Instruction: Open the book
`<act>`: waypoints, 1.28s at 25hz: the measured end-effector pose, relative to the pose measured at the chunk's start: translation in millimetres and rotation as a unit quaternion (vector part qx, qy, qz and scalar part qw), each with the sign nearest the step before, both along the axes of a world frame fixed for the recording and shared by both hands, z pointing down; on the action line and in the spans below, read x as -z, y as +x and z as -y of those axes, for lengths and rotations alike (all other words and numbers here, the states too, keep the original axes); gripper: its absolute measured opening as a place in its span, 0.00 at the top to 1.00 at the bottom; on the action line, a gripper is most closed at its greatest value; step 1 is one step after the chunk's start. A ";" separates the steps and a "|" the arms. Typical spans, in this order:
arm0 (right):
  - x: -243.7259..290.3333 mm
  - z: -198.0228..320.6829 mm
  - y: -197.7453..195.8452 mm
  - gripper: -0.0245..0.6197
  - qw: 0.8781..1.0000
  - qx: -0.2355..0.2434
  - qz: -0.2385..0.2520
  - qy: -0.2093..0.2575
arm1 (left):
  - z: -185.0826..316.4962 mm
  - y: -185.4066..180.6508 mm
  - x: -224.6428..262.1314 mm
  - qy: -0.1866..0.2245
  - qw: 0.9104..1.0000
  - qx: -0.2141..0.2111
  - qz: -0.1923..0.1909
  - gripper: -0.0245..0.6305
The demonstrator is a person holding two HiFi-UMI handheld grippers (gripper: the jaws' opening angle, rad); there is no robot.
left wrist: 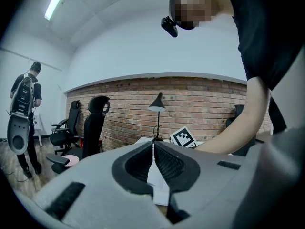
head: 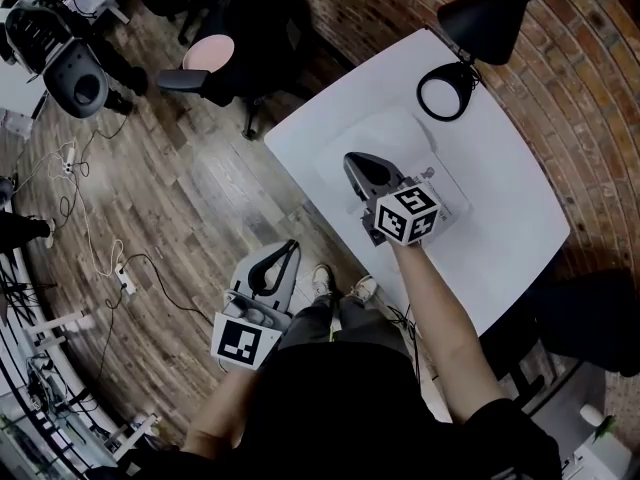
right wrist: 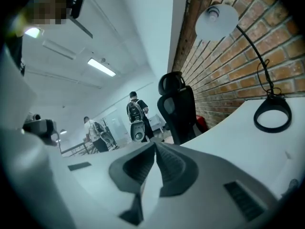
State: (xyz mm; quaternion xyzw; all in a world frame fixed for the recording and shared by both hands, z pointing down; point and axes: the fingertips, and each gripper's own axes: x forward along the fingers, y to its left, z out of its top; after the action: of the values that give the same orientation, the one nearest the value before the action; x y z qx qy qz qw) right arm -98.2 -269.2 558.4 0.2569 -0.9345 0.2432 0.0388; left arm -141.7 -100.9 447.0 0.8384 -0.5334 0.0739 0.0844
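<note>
One faint book (head: 415, 143) behind right gripper (head: 350, 158)

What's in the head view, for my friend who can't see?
From above, a person holds the right gripper over a white square table. The left gripper hangs above the wooden plank floor; a black desk lamp stands on the table's far corner.

Two grippers (head: 292, 245) (head: 350, 158), one white table (head: 505, 218), one black lamp (head: 492, 15)

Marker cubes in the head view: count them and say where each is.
2. One marker cube sits on the right gripper, above the white table; the other on the left gripper, off the table above the wood floor. None appears hidden.
</note>
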 end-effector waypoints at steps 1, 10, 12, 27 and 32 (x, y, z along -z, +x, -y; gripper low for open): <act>-2.2 -1.0 -4.3 0.93 1.000 0.006 -0.005 0.000 | 1.1 0.1 -0.4 -0.001 1.000 0.000 0.000 0.91; -13.6 -15.4 7.3 0.94 0.999 -0.009 -0.027 -0.017 | 6.8 -0.8 3.0 0.005 1.000 -0.007 -0.003 0.91; -13.5 -16.7 15.2 0.94 0.999 -0.019 -0.030 -0.019 | 7.9 2.7 4.8 0.009 1.000 -0.012 -0.005 0.91; -25.0 -51.3 97.9 0.94 0.989 -0.131 -0.047 -0.058 | -5.3 28.9 22.8 0.041 0.997 -0.061 -0.016 0.91; -19.7 -63.6 136.9 0.94 0.983 -0.169 -0.050 -0.059 | -11.3 48.1 28.5 0.052 0.995 -0.087 -0.020 0.91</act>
State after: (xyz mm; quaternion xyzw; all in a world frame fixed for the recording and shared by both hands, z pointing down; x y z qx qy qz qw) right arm 38.7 -205.6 578.1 0.4203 -0.8584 0.2881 0.0593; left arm -93.6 -89.7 418.5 0.8863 -0.4595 0.0358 0.0444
